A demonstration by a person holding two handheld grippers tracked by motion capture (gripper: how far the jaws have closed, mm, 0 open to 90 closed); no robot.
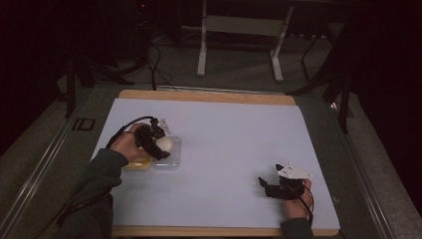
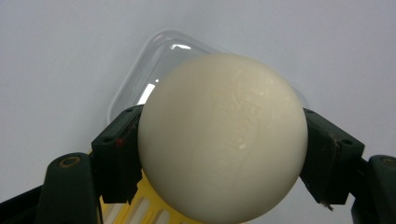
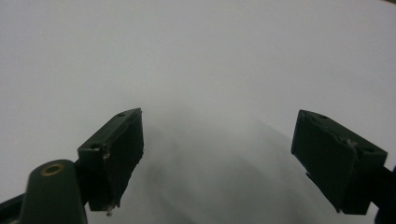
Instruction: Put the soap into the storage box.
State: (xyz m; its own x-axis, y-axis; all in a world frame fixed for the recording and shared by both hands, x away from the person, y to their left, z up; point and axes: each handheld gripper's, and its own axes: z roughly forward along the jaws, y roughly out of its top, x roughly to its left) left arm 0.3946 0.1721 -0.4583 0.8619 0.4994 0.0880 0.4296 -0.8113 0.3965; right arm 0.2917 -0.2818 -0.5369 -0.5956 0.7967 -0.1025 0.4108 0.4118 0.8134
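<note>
Cream-white ball (image 2: 223,140) pinched between both pads of left gripper (image 2: 219,158), above clear plastic container (image 2: 140,79) at left side of white sheet (image 1: 229,144). Yellow tray (image 1: 137,165) touches container's left side, partly under person's left hand (image 1: 127,144). Right gripper (image 3: 219,158) rests low over bare sheet near right front corner, well apart from ball, jaws spread wide, nothing between them.

Ball (image 2: 222,140) between left gripper (image 1: 158,147) jaws above clear tray (image 1: 171,160), right gripper (image 1: 271,186) well apart at table's right
</note>
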